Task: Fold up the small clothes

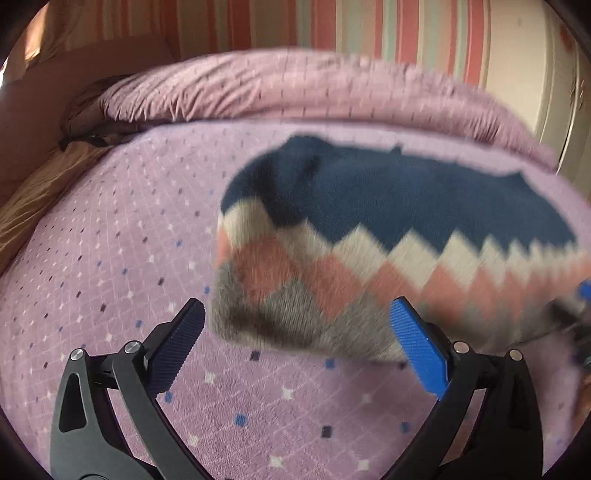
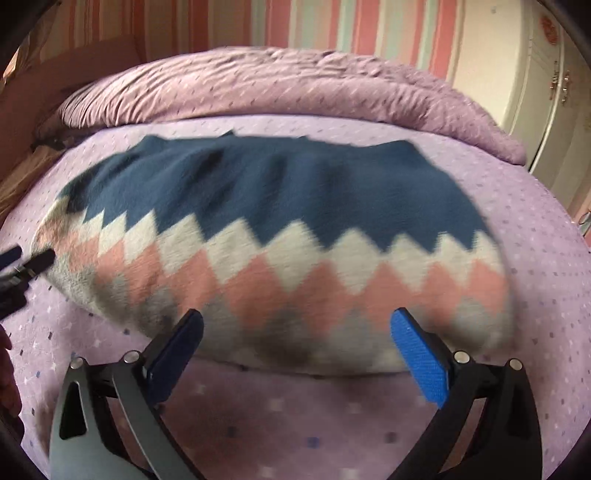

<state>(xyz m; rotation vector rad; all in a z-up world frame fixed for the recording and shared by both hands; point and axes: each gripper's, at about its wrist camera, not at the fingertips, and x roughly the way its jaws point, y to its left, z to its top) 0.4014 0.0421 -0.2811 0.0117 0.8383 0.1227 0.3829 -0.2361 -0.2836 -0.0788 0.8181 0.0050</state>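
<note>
Left gripper (image 1: 297, 345): jaws stood wide apart, holding nothing; one pad (image 1: 176, 347) looked dark, the other bright blue.
Right gripper (image 2: 297, 345): likewise spread wide and empty, with its jaws framing the near hem of the garment.
Sweater (image 2: 280, 251): a small knitted piece, navy at the far part, then cream, pink and grey zigzag bands toward the cameras; it lay on the bed, well blurred in both views.
Position: it rested on the flat purple bedspread (image 1: 110, 236), in front of the rolled duvet (image 1: 295, 88).
Long axis: ran left to right across the right wrist view; the grey band faced the grippers, the navy edge faced the duvet.
Right wrist view only: showed the whole width of the sweater, both ends rounded; at the left edge the left gripper's tips appeared close to the sweater's left end, though blur made it unclear whether they touched it. A white cupboard (image 2: 546, 96) stood at the far right.
Left wrist view only: the sweater (image 1: 388, 251) sat right of centre and ran out of frame on the right; its left end lay between the jaws' line and the open bedspread. A brown cloth (image 1: 33, 199) lay at the left edge of the bed.
Backdrop: a striped curtain (image 1: 369, 26) hung behind the bed.
</note>
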